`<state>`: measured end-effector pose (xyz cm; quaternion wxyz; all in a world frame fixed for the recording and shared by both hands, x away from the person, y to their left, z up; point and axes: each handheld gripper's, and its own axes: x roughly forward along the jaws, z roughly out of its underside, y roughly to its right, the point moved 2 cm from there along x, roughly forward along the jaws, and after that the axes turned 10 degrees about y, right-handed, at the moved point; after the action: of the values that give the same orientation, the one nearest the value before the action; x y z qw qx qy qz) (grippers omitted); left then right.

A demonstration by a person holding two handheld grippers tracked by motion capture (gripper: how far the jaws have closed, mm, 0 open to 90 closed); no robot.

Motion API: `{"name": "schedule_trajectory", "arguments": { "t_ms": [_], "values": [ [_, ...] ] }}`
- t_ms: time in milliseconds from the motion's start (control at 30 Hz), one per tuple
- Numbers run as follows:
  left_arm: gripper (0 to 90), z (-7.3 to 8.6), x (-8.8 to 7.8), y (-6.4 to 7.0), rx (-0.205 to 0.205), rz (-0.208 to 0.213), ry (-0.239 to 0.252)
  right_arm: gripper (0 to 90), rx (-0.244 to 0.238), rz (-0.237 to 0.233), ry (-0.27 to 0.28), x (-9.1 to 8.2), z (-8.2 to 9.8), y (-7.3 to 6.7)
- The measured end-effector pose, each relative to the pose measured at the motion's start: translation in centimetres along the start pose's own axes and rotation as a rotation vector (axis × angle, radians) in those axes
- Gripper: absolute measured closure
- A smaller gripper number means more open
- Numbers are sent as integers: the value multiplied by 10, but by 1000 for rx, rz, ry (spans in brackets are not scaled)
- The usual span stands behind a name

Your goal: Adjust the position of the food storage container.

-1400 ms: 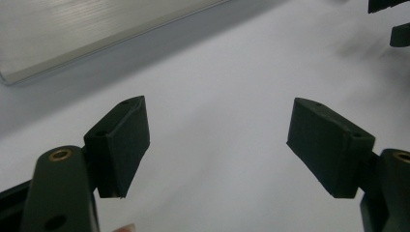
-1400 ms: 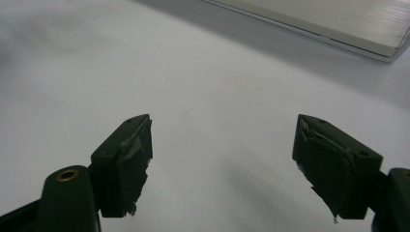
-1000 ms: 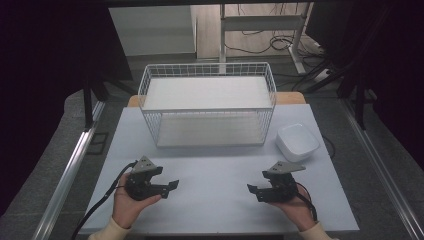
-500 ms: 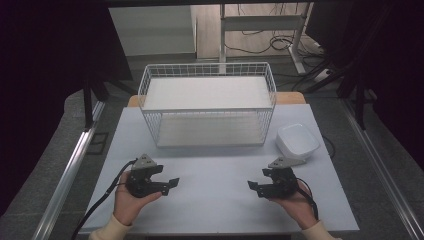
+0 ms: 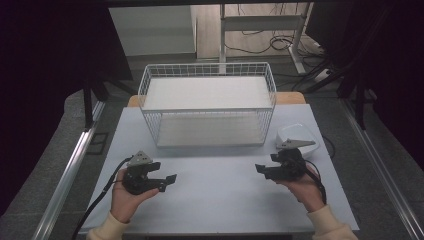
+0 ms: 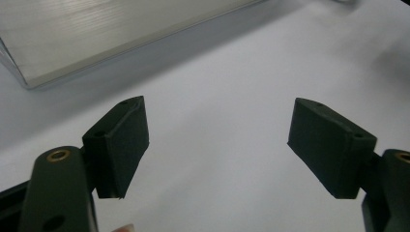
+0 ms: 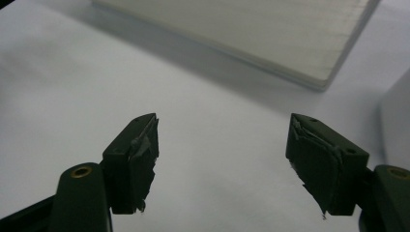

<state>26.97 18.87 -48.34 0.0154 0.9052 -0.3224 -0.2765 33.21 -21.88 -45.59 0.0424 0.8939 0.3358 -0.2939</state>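
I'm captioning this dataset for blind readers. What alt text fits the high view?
A person's hands hold the left gripper and right gripper, both open and empty, low over a white table. Behind them stands a white wire basket; a white bowl sits beside the right gripper.

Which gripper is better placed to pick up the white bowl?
Right. The right gripper is just beside the white bowl at the table's right, jaws open; the left gripper is across the table.
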Motion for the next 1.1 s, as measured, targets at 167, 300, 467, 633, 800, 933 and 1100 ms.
{"name": "schedule_trajectory", "arguments": {
  "t_ms": [167, 300, 467, 633, 800, 933, 1100],
  "values": [
    [221, 0, 2, -1, -4, 1, -6, 287, 11, 21, 5, -4, -10, 12],
    [221, 0, 4, -1, -8, 8, -8, 299, 37, 40, 18, -11, -20, 25],
    [223, 0, 5, -2, -12, 13, -8, 318, 58, 79, 24, -15, -32, 44],
    [223, 0, 6, -2, -12, 19, -8, 372, 84, 106, 24, -15, -45, 64],
    [223, 0, 6, -2, -9, 19, -12, 433, 112, 136, 19, -11, -54, 84],
    [223, 0, 7, -2, -9, 19, -14, 522, 130, 157, 8, -6, -61, 98],
    [223, 0, 6, -3, -9, 18, -12, 657, 165, 186, 5, 3, -68, 121]
  ]
}}
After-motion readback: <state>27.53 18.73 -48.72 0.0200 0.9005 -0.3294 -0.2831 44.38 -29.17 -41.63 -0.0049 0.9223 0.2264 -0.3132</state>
